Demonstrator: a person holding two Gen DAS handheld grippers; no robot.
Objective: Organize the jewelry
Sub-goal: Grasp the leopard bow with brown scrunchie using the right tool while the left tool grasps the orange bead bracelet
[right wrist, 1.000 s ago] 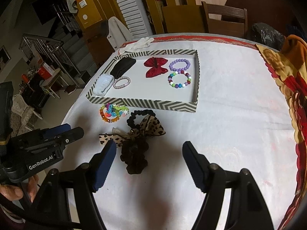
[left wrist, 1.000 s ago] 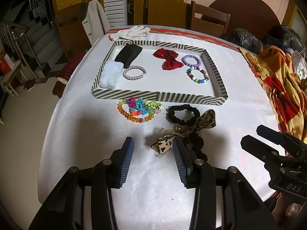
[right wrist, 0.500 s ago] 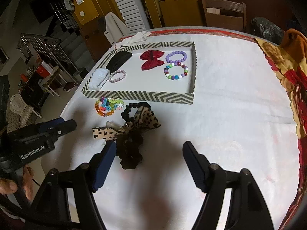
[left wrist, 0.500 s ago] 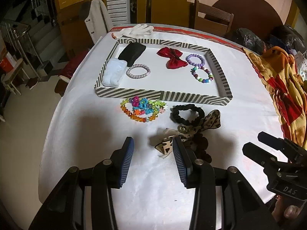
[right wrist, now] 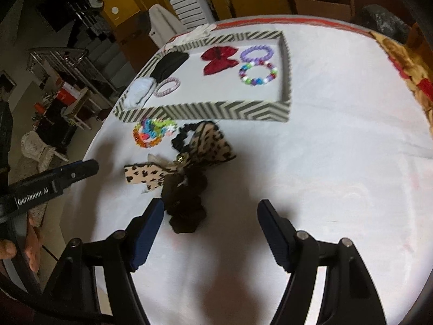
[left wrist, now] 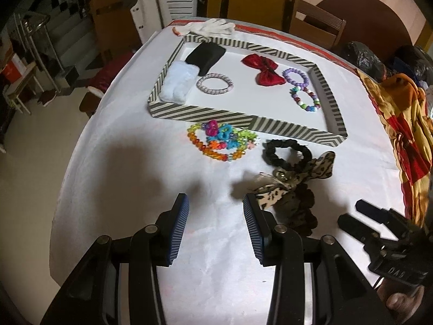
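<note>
A striped tray [left wrist: 205, 113] holds a red bow [left wrist: 263, 71], a purple bracelet [left wrist: 296, 77], a multicolour bead bracelet [left wrist: 305, 100], a pink bracelet [left wrist: 215, 84] and black and white fluffy pieces. In front of the tray lie colourful bead bracelets [left wrist: 220, 140], a black scrunchie [left wrist: 286, 149], a leopard-print bow [right wrist: 205, 149] and a brown scrunchie [right wrist: 186, 203]. My left gripper [left wrist: 215, 200] is open over bare cloth, left of the bow. My right gripper [right wrist: 211, 205] is open; the brown scrunchie lies just inside its left fingertip [right wrist: 154, 211], with no pad pressing on it.
A white glove [left wrist: 211, 27] lies behind the tray. An orange and red cloth [left wrist: 406, 124] is heaped on the table's right side. The round table's left edge [left wrist: 67, 178] drops to the floor. Wooden chairs [left wrist: 316, 24] stand behind.
Both grippers have sunk toward the table and the items in front of the tray look closer. Neither jaw gap has changed, and nothing was picked up.
</note>
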